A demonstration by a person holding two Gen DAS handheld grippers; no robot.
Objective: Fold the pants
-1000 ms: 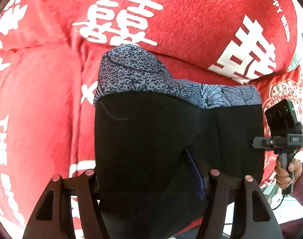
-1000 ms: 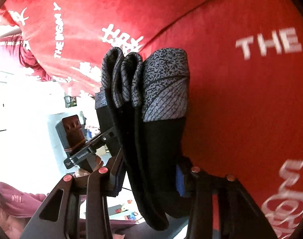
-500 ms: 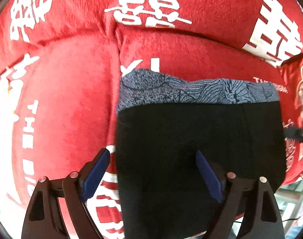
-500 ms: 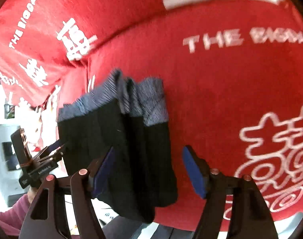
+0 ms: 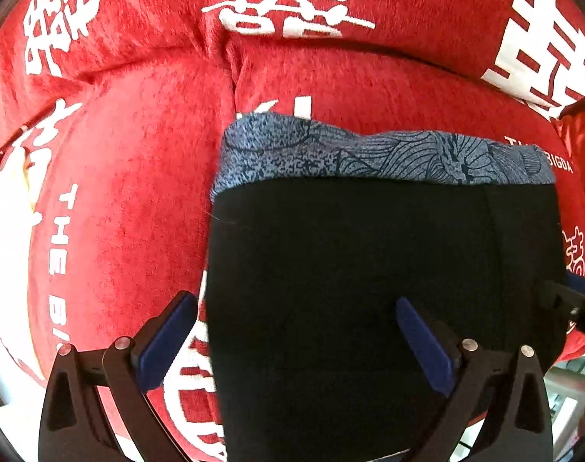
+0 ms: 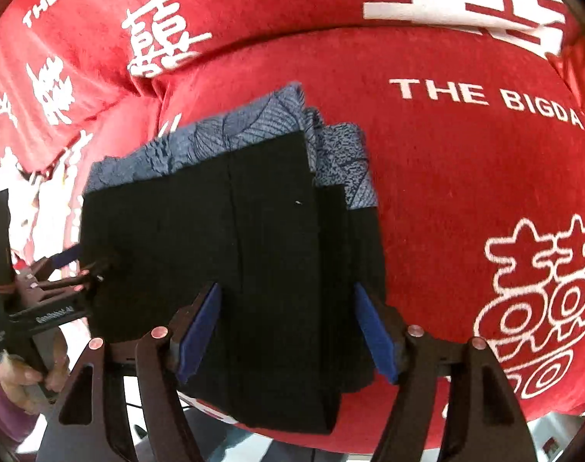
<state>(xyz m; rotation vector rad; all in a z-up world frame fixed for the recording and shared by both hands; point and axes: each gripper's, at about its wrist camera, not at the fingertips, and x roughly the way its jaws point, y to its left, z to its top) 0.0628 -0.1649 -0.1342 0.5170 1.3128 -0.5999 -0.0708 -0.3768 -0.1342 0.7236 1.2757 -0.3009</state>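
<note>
The folded black pants [image 5: 369, 269] with a blue-grey patterned waistband [image 5: 369, 158] lie flat on the red cushion [image 5: 138, 192]. My left gripper [image 5: 292, 331] is open, its blue pads spread over the near left part of the pants. In the right wrist view the pants [image 6: 234, 238] lie in stacked layers. My right gripper [image 6: 288, 327] is open over their near right edge. The left gripper [image 6: 61, 269] shows at the left of that view, and the right gripper's tip [image 5: 573, 300] shows at the right edge of the left wrist view.
The red sofa cushions with white characters and lettering [image 6: 485, 96] fill both views, with a back cushion [image 5: 292, 0] behind. The sofa's front edge and floor [image 6: 254, 446] lie just below the grippers. A hand in a pink sleeve [image 6: 11, 385] holds the left gripper.
Both grippers were shut on the pants and holding them up; they have since set them on the cushion, opened, and drawn back a little.
</note>
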